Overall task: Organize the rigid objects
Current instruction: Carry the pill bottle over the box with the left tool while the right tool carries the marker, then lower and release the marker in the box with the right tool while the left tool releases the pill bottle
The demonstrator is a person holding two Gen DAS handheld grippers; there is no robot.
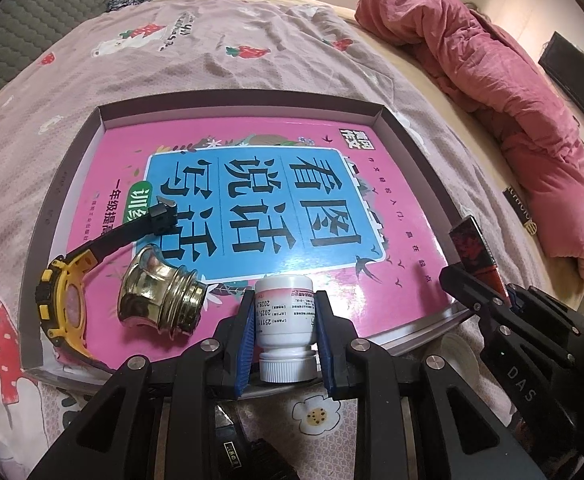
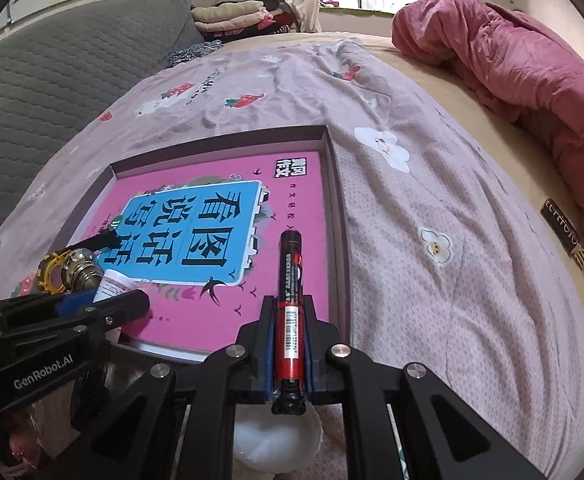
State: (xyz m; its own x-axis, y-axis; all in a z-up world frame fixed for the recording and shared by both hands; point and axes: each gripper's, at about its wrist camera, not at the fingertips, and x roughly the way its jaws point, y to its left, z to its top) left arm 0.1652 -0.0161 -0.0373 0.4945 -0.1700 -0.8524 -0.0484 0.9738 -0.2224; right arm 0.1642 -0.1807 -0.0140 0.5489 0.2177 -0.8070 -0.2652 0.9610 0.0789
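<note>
Left claw: your left claw (image 1: 284, 320) is clamped on the white pill bottle (image 1: 284, 322), held over the near edge of the pink book (image 1: 251, 200).
Right claw: your right claw (image 2: 289, 344) is clenched on the red marker (image 2: 289, 292).
Tray: the shallow box (image 1: 103, 114) on the bed holds the book, the yellow watch (image 1: 61, 300) and the brass fitting (image 1: 159, 296).

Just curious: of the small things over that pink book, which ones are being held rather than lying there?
The white pill bottle and red marker; the watch and brass piece just lie there.
</note>
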